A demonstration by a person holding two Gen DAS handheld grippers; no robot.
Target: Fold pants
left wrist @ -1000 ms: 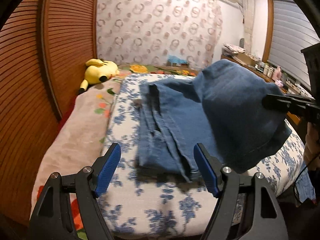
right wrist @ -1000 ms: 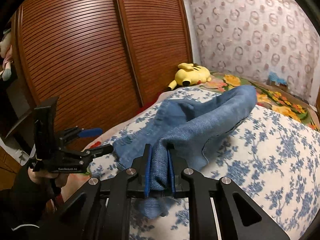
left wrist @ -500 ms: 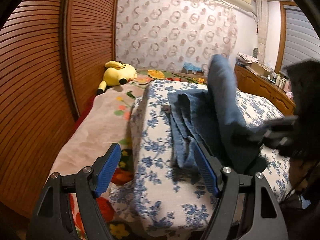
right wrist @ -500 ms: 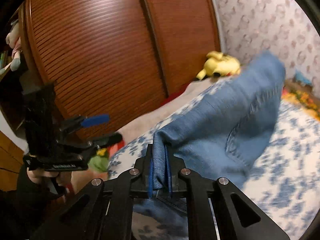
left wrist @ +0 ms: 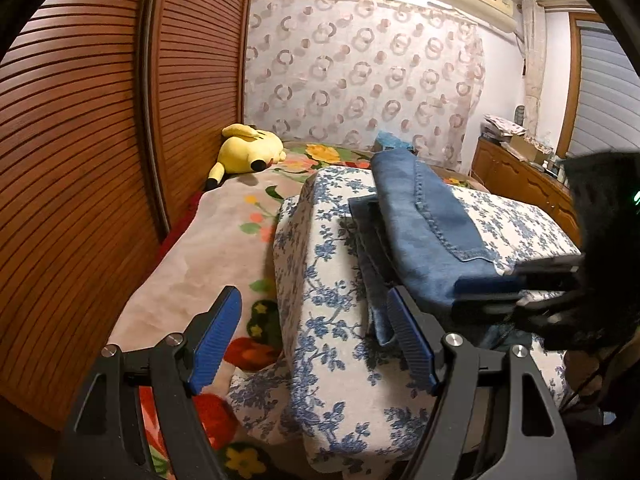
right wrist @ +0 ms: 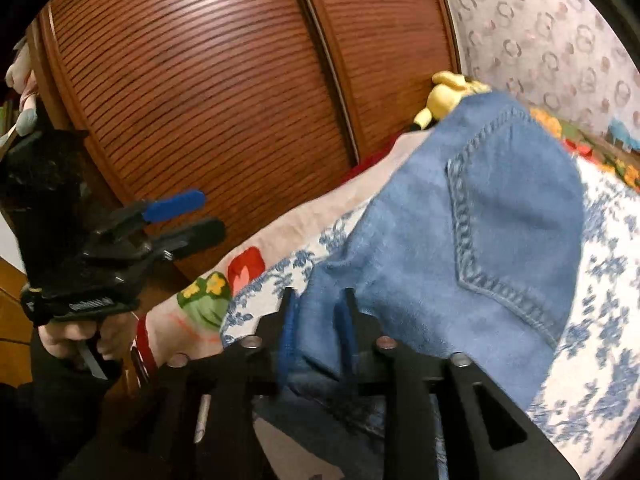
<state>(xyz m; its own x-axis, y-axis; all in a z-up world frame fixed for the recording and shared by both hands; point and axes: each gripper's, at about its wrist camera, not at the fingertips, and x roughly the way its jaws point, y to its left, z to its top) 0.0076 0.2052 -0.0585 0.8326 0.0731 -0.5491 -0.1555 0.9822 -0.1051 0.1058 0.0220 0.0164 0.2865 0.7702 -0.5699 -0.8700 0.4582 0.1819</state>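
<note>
The blue jeans (left wrist: 424, 232) lie folded on the blue-flowered bedding (left wrist: 332, 340), back pocket (right wrist: 516, 216) facing up. My right gripper (right wrist: 316, 324) sits low at the near edge of the fold. Its jaws are opening, with the denim edge still lying loose between the pads. From the left wrist view the right gripper (left wrist: 476, 292) shows blurred at the right, on the jeans' near end. My left gripper (left wrist: 316, 340) hangs open over the bedding's near left corner, holding nothing, left of the jeans. Across the bed, the left gripper (right wrist: 192, 216) is held in a person's hand.
Slatted wooden wardrobe doors (left wrist: 80, 160) run along the left. A yellow plush toy (left wrist: 248, 148) lies at the bed's far end on a floral blanket (left wrist: 208, 248). A cluttered wooden dresser (left wrist: 520, 176) stands at the right, behind the bed.
My right gripper swung the lifted part of the jeans over and down onto the rest, then its jaws widened. The left gripper drifted left, away from the jeans, still open.
</note>
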